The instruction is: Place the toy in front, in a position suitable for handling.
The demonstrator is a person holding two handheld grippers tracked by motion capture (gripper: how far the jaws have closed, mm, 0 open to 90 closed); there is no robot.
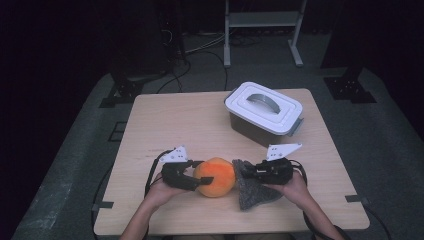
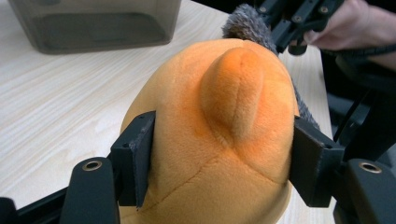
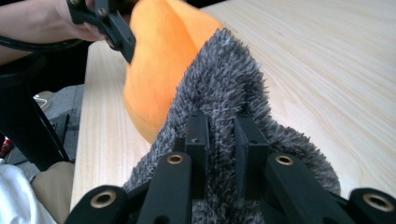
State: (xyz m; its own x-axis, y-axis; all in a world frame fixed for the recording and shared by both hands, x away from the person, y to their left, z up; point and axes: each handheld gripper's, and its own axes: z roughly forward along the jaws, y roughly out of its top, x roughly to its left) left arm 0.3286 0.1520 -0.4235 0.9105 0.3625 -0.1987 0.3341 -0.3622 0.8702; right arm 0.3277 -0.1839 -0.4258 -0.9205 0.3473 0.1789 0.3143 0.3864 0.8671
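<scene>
Near the bench's front edge, the left hand-held gripper [image 2: 219, 158] clamps wide around the orange plush [image 2: 219, 135] while the right hand-held gripper [image 3: 222, 140] pinches the grey furry cloth [image 3: 224, 88] nearly closed against it, so rubbing should stay gentle.

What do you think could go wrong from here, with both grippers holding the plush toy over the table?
The right gripper pinches only a thin fold of the grey fuzzy part, so the fabric may slip out if pulled. The left gripper clamps the round orange plush body at its sides; being soft, it could squeeze out of the jaws. Pulling the two apart may strain the seam where grey meets orange.
</scene>
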